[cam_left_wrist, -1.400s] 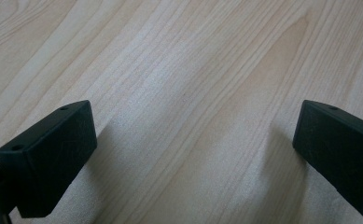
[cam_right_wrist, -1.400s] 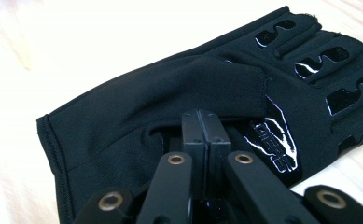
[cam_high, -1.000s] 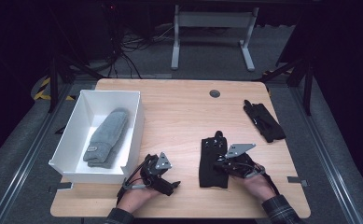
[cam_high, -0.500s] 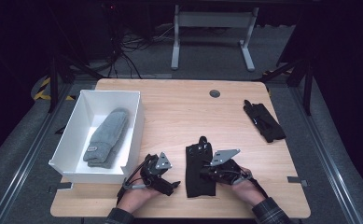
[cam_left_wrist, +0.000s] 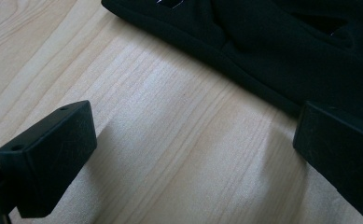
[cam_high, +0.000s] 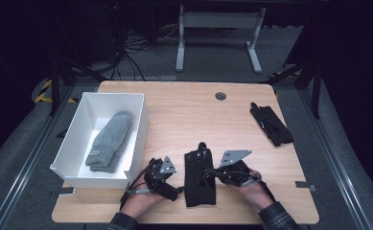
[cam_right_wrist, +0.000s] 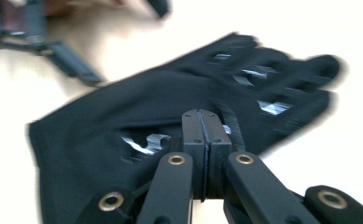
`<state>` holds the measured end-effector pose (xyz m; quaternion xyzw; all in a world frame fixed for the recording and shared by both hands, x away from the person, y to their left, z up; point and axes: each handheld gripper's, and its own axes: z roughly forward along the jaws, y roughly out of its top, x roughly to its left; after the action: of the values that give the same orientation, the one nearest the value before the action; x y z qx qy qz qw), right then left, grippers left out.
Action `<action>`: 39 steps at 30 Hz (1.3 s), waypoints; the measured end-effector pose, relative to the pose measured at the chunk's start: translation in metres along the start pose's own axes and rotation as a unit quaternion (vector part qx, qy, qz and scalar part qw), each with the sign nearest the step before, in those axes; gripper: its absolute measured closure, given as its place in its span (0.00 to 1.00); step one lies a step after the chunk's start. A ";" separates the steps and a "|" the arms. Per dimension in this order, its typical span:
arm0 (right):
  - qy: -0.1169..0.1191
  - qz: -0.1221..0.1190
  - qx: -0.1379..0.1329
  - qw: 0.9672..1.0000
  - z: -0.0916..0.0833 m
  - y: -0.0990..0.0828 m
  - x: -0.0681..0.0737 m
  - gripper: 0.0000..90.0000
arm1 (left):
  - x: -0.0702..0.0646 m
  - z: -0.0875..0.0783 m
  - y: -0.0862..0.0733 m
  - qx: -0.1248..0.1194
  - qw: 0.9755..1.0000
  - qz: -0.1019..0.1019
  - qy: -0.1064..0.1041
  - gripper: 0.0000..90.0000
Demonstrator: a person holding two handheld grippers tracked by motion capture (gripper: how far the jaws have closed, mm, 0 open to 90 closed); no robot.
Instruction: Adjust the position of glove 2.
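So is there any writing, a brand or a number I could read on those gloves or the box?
None can be read.
Grey knitted glove in the white rectangular box: a small tag at its cuff, too small to read.
Black fabric glove by the right hand-held gripper: pale glossy marks, blurred, no letters.
Second black glove at the far right: a tiny pale mark, unreadable.

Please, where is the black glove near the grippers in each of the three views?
High view: the glove lies bottom centre, between the left gripper and the right gripper.
Left gripper view: top right, its hem running diagonally, beyond the open jaws.
Right gripper view: across the middle, fingers to the right, the shut jaws on its edge.
Shared landmark: the light wood table.
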<state>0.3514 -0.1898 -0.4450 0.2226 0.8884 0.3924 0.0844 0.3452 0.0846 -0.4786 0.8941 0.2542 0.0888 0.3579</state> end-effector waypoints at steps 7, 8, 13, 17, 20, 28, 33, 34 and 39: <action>-0.077 0.033 -0.018 0.996 -0.036 -0.008 -0.044 1.00 | 0.000 0.000 -0.001 0.000 1.000 0.002 -0.001 0.00; -0.077 0.033 -0.018 0.996 -0.036 -0.008 -0.044 1.00 | 0.000 0.000 -0.001 0.000 1.000 0.002 -0.001 0.00; -0.137 0.061 -0.028 0.988 -0.057 -0.021 -0.073 1.00 | 0.000 0.000 -0.001 0.000 1.000 0.003 0.000 0.00; -0.170 0.086 -0.026 0.981 -0.071 -0.030 -0.096 1.00 | 0.000 -0.001 -0.001 -0.001 1.000 0.004 0.000 0.00; -0.197 0.106 -0.027 0.974 -0.081 -0.036 -0.111 1.00 | 0.000 -0.001 -0.001 0.000 1.000 0.004 0.000 0.00; -0.245 0.139 -0.010 0.960 -0.097 -0.057 -0.149 1.00 | 0.000 -0.001 -0.001 0.000 1.000 0.002 0.000 0.00; -0.256 0.155 -0.006 0.954 -0.099 -0.068 -0.163 1.00 | 0.000 -0.001 -0.001 0.000 1.000 0.001 0.000 0.00; -0.261 0.157 -0.005 0.952 -0.099 -0.070 -0.165 1.00 | 0.000 -0.001 -0.001 0.000 1.000 0.001 0.000 0.00; -0.278 0.173 -0.003 0.945 -0.105 -0.074 -0.179 1.00 | 0.000 -0.001 -0.001 0.000 1.000 0.002 0.000 0.00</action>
<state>0.4517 -0.3861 -0.4326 0.4725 0.7764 0.3264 0.2596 0.3444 0.0855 -0.4786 0.8945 0.2526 0.0894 0.3580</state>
